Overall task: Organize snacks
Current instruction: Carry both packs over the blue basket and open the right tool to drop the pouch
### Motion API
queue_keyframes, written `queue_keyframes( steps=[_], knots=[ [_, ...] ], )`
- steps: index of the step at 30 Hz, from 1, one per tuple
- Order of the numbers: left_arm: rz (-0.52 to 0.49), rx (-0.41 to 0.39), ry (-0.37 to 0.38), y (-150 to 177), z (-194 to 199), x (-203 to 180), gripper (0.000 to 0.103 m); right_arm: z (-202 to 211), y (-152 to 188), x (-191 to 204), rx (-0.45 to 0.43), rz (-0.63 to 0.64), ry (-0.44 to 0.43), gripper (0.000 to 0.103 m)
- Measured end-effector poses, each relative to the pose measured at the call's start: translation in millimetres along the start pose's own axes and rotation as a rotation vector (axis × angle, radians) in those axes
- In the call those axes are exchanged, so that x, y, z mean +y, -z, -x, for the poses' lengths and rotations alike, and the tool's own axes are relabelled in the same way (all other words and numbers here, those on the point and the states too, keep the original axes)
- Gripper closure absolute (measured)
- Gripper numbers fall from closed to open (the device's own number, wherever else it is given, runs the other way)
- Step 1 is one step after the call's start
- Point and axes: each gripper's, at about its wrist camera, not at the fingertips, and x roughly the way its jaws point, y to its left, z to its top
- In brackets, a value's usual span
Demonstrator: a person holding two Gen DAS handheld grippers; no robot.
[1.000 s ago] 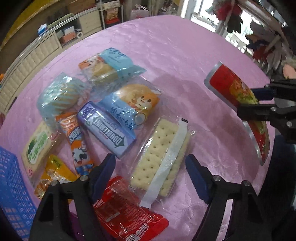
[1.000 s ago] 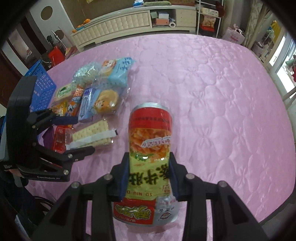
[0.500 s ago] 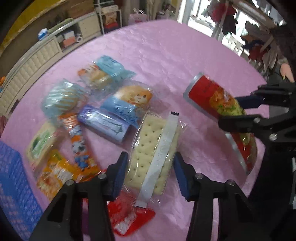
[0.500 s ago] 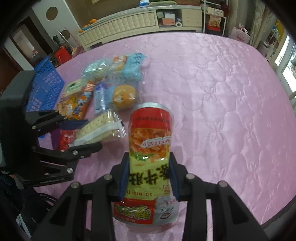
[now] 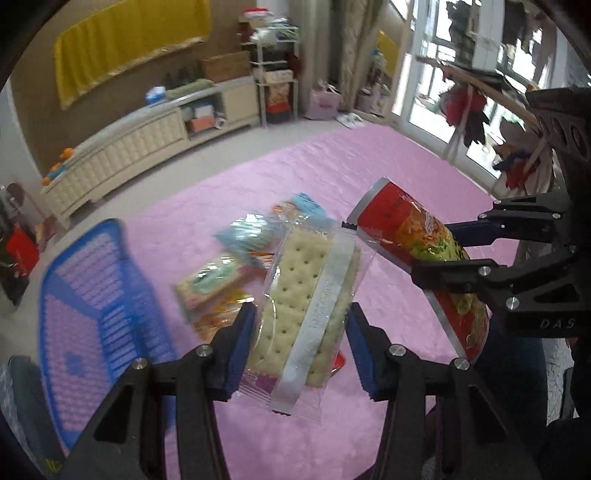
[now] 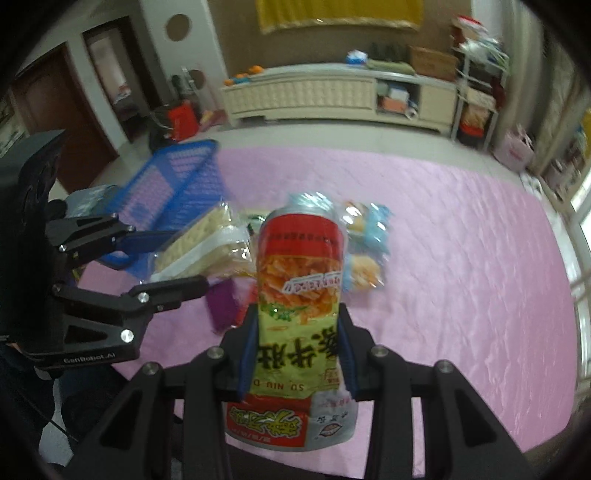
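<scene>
The blue basket (image 5: 92, 302) sits at the left edge of the pink tablecloth (image 5: 351, 166), and through its lattice only the pink cloth shows; nothing can be made out inside it. Just right of the basket lies the loose pile of snack packets (image 5: 236, 266), blurred, with pale blue, green and orange wrappers.

The left gripper (image 5: 301, 339) pinches the cracker pack (image 5: 314, 306) from both sides, holding it lifted above the cloth, right of the basket and in front of the pile. In the right wrist view the same cracker pack (image 6: 207, 247) hangs close beside the basket (image 6: 177, 184), clear of the table.

The right gripper (image 6: 297, 354) is clamped on the red and green snack canister (image 6: 299, 295), its pads pressed against the sides; the canister is held in the air, well to the right of the basket.

Beyond the table, farther from the basket, a long cream sideboard (image 6: 332, 96) runs along the wall beneath a yellow hanging (image 6: 340, 11). A glass door (image 5: 436, 74) stands to the right.
</scene>
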Motion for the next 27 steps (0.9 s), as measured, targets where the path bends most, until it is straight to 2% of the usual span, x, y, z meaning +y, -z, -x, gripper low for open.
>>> queue_keyframes(
  steps=[8,12,21,27],
  knots=[
    [0.072,-0.017,-0.117,25.4,46.8,59.6,0.056,-1.4,-41.9,61.2,-0.028,0.130,-0.032,0.060],
    [0.117,-0.029,-0.149,35.8,69.4,89.0,0.056,-5.3,-58.9,88.3,-0.035,0.196,-0.054,0.060],
    [0.177,-0.037,-0.242,41.6,90.9,156.2,0.056,-37.9,-108.3,138.7,-0.016,0.319,-0.110,0.060],
    [0.198,-0.038,-0.271,39.2,93.2,189.5,0.056,-67.4,-134.4,163.6,0.013,0.385,-0.127,0.059]
  ],
)
